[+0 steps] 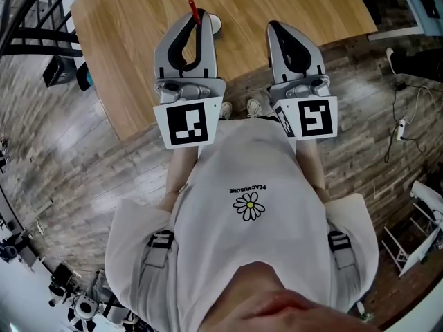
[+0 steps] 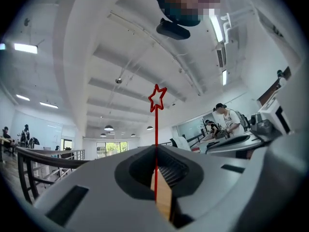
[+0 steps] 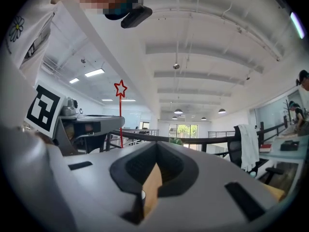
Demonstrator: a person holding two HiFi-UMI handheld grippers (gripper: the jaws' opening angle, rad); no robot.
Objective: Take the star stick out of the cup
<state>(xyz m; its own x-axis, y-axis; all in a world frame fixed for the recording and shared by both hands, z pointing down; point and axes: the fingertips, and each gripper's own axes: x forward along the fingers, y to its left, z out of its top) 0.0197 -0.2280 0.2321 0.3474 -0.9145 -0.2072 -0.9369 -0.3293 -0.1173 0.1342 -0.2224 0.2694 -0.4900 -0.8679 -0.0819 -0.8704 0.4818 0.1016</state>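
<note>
Your left claw [image 2: 155, 153] pinches the thin red star-topped stick [image 2: 156, 100] low on its stem, star upward, apparently clear of the small white cup [image 1: 212, 23]. The cup stands at one o'clock on the light wooden table [image 1: 124, 33]. Your right claw [image 3: 155, 151], pressed together and empty, waits at three o'clock.

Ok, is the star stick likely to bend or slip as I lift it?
Probably light and whippy: the star stick is very thin, topped by a small outline star. It may pivot, since the left hand-held gripper pinches it at one spot.
</note>
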